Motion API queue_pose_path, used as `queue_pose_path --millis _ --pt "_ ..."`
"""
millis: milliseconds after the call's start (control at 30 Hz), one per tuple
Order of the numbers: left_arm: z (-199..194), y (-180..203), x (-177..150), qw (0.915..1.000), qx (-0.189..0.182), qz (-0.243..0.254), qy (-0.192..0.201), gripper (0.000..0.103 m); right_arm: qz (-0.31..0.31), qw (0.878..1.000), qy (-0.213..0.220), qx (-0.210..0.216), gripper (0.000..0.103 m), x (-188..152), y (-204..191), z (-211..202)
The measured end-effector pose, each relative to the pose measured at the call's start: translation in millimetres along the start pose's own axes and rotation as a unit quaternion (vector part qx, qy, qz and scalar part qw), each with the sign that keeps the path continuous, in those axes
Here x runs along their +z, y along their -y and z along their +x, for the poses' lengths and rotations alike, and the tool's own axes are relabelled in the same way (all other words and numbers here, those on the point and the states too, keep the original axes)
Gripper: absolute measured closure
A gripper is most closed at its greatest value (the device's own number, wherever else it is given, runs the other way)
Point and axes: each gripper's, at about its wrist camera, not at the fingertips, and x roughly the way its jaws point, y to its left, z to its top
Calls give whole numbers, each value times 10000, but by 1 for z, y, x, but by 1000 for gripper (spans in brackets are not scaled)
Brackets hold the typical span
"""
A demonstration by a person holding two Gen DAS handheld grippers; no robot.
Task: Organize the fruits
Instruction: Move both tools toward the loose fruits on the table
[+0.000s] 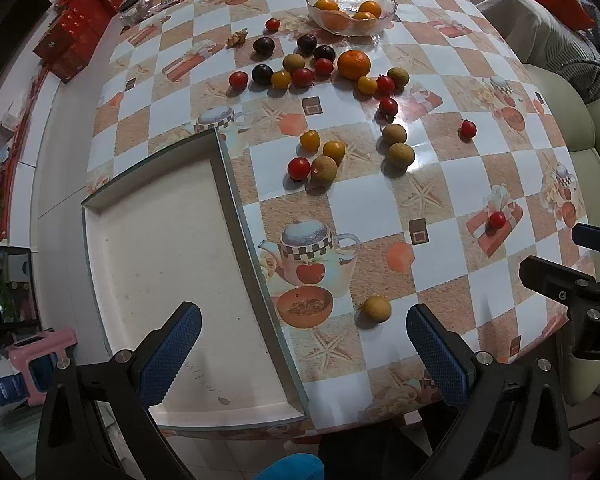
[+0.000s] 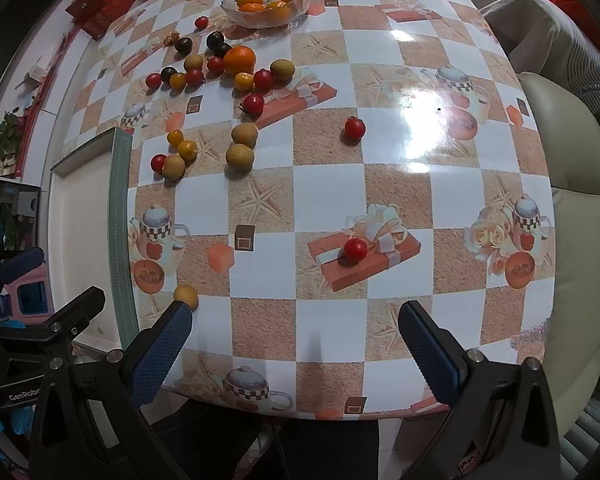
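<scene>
Checkered tabletop point(image 2: 400, 184) strewn with loose fruit, tray point(image 1: 160, 248) bare, oranges point(image 1: 342, 14) bowled; both hand-held grippers point(image 1: 302, 344) point(image 2: 296, 340) released, holding nothing

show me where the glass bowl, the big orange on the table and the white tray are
glass bowl point(image 1: 388, 0): left wrist view, right rim.
big orange point(image 1: 353, 64): left wrist view, its middle.
white tray point(image 1: 160, 240): left wrist view, bare floor.

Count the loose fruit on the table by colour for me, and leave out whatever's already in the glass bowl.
Red cherry tomatoes: 9
Tan-brown round fruits: 6
Dark purple fruits: 4
Small yellow-orange tomatoes: 4
Large orange mandarin: 1
Total: 24
</scene>
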Motion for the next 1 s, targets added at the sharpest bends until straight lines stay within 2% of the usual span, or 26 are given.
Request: queue_pose_path --millis 1000 --pt "27 22 -14 9992 -146 11 -375 0 286 9991 -306 29 0 -25 33 25"
